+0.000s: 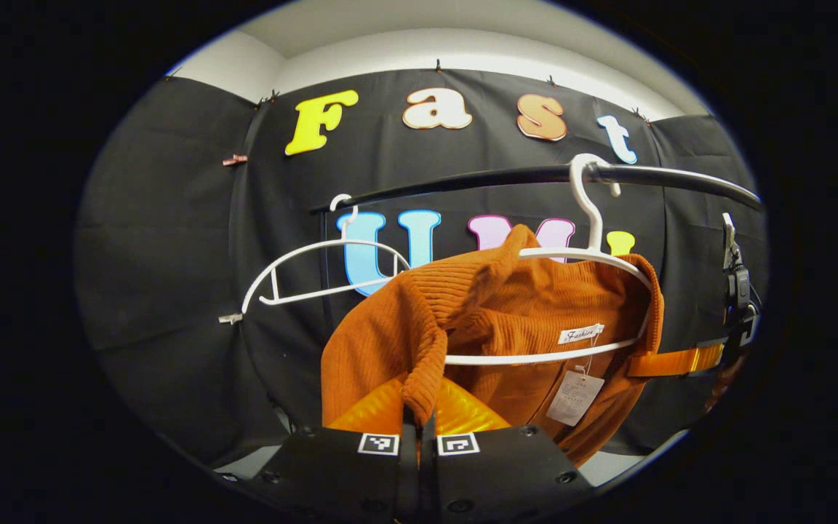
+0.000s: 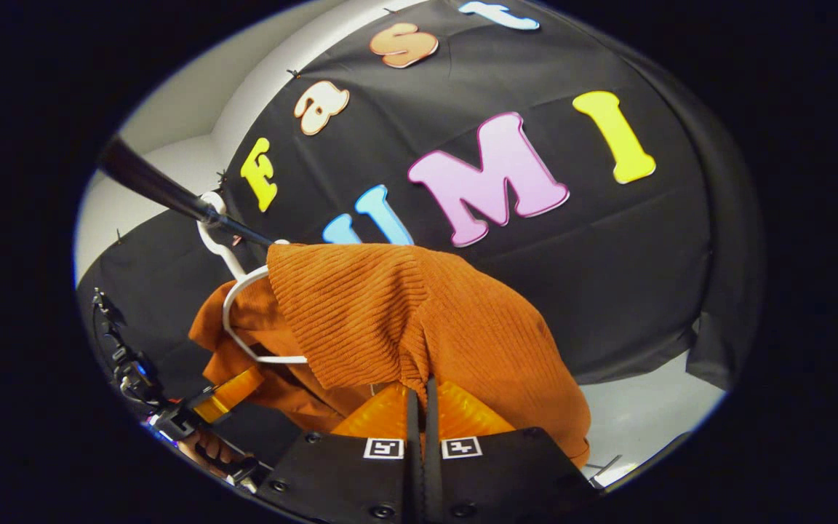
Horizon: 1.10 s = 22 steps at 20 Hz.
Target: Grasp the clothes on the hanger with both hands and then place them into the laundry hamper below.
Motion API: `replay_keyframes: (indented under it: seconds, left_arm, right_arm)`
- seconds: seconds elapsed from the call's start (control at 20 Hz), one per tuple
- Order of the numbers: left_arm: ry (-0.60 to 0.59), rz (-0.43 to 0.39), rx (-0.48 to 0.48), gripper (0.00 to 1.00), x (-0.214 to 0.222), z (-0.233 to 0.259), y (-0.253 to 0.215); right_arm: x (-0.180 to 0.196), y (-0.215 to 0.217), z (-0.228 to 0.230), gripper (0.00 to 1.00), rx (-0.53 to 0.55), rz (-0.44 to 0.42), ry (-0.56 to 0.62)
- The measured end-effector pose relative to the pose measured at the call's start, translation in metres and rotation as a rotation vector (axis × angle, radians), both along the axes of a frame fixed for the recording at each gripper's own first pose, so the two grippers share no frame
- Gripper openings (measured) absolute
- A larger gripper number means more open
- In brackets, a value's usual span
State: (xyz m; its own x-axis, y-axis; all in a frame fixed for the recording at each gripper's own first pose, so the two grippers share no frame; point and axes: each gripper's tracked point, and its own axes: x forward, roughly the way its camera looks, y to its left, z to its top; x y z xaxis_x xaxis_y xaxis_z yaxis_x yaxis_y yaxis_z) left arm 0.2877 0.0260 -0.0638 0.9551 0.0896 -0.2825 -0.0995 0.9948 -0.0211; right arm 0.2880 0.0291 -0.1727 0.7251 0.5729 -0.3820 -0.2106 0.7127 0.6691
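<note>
closest to the lens in the left gripper view, the left gripper (image 1: 419, 418) has its two fingers nearly together, pinching a ribbed fold of the orange sweater (image 1: 492, 313). in the right gripper view, the right gripper (image 2: 423, 397) is likewise narrowed onto a fold of the same sweater (image 2: 404, 320). behind the pinched cloth, the garment drapes over a white hanger (image 1: 586, 255), with a paper tag (image 1: 573, 397) dangling from the collar. the hanger's hook sits on a dark rail (image 1: 506, 178); a second, bare white hanger (image 1: 317, 273) hangs farther left along it. the right gripper also shows at the far right edge of the left gripper view.
</note>
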Motion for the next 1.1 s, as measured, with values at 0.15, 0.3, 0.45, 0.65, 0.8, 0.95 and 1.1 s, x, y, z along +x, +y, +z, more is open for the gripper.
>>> replay_keyframes:
  seconds: [0.15,0.3,0.45,0.65,0.8,0.95,1.1]
  left_arm:
    - [0.042,-0.033,-0.078,0.05,0.0,0.003,0.004]
    - [0.04,-0.023,-0.063,0.05,-0.002,0.015,0.018]
    - [0.022,-0.016,-0.043,0.05,-0.002,0.022,0.019]
    - [-0.014,0.002,-0.016,0.05,0.004,0.037,0.031]
    - [0.002,-0.001,-0.011,0.05,0.009,0.035,0.036]
    - [0.013,-0.025,0.0,0.05,0.008,0.033,0.032]
    - [0.029,-0.02,-0.012,0.05,0.007,0.021,0.037]
  right_arm:
    - [0.0,-0.016,0.014,0.04,-0.052,0.017,-0.013]
    - [0.009,-0.044,0.036,0.04,-0.126,-0.061,-0.09]
    - [0.029,-0.085,0.065,0.04,-0.183,-0.229,-0.183]
    - [0.05,-0.13,0.086,0.04,-0.338,-0.412,-0.303]
    - [0.055,-0.145,0.073,0.04,-0.399,-0.458,-0.307]
    - [0.065,-0.158,0.04,0.04,-0.409,-0.489,-0.246]
    - [0.06,-0.146,0.004,0.04,-0.355,-0.469,-0.179]
